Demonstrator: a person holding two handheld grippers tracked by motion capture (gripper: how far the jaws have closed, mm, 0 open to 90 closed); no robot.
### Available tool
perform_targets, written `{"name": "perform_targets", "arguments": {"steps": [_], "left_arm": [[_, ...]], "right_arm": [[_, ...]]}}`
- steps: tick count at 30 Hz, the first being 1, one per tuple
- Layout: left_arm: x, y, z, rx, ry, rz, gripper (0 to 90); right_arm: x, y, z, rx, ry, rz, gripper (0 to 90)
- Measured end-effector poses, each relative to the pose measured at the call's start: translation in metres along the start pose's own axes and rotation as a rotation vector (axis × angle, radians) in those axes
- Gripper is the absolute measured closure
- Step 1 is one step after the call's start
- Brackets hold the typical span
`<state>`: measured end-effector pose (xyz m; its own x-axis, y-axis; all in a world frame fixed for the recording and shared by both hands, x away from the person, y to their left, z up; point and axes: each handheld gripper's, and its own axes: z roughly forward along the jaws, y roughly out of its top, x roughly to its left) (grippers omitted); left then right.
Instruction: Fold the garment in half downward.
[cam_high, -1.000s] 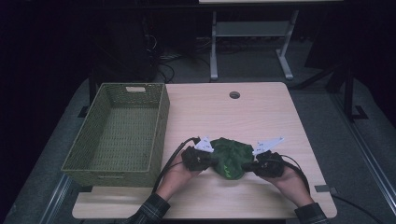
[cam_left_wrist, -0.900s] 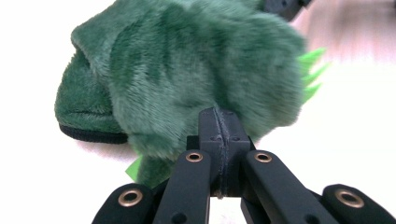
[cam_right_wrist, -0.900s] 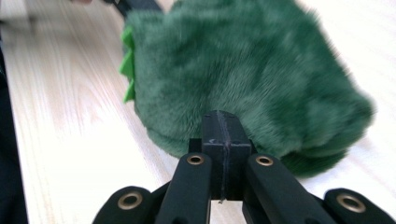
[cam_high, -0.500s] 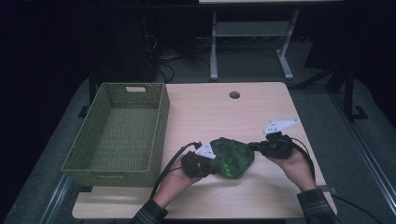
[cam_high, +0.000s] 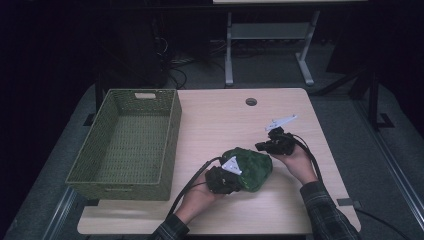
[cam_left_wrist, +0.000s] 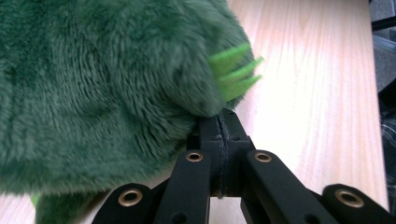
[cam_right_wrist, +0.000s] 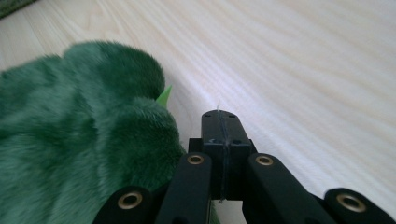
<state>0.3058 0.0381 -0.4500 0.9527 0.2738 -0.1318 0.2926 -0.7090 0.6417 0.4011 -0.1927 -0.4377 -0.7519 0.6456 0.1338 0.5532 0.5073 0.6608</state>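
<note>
Plush toy (cam_high: 250, 167), dark green fur with lime felt spikes (cam_left_wrist: 236, 74), sits on the wooden table (cam_high: 220, 120) near its front edge, right of the green woven basket (cam_high: 127, 142). Left gripper (cam_left_wrist: 219, 123): jaws pressed together, nothing between them, tips against the fur. Right gripper (cam_right_wrist: 220, 123): jaws also fully closed and empty, just beside the toy. No readable brand, label or writing on anything.
</note>
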Motion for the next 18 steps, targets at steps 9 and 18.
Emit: {"name": "perform_targets", "arguments": {"steps": [9, 18], "left_arm": [[0.009, -0.002, 0.005, 0.011, 0.016, -0.008, 89.6], [0.022, -0.005, -0.002, 0.007, 0.050, -0.023, 89.6]], "right_arm": [[0.005, -0.009, 0.005, 0.053, 0.065, 0.003, 89.8], [0.011, -0.022, -0.005, 0.063, 0.086, -0.013, 89.8]]}}
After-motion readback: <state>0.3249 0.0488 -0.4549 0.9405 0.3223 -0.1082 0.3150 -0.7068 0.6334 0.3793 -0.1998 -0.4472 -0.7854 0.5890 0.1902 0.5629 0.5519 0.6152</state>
